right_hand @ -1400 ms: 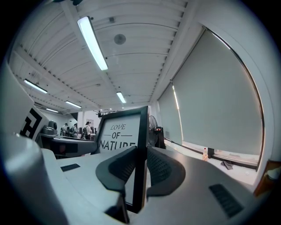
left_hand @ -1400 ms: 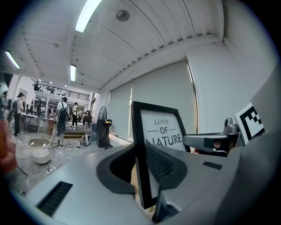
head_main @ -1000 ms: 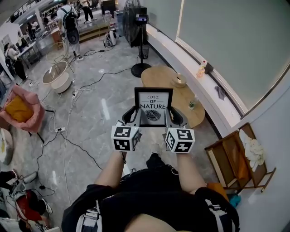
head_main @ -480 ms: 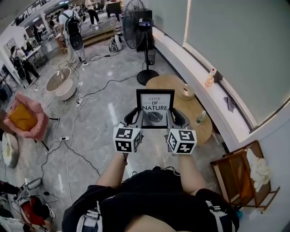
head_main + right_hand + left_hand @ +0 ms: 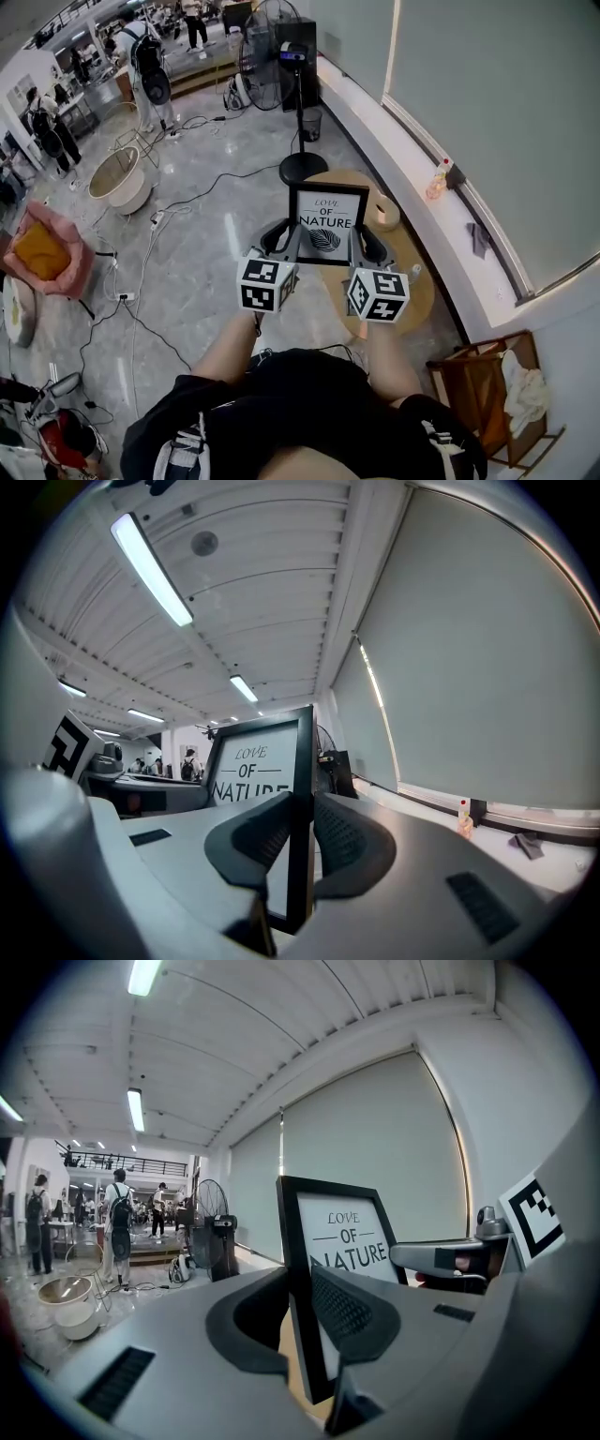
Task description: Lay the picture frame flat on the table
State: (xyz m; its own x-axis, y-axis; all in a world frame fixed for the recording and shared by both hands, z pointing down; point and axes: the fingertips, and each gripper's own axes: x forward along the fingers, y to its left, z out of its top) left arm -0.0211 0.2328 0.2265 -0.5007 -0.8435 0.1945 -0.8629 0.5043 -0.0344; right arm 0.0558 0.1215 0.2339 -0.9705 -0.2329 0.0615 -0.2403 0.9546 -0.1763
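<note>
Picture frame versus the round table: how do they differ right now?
The picture frame is black-edged and rectangular; the table is round, tan wood. The picture frame hangs in the air, facing the person, its side edges clamped by the left gripper and right gripper; the table's top lies level. Both have flat faces.

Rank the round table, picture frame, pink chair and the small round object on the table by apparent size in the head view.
Largest: round table.
Next: pink chair and picture frame look alike; the frame is nearer the camera, so unranked.
Smallest: small round object.
</note>
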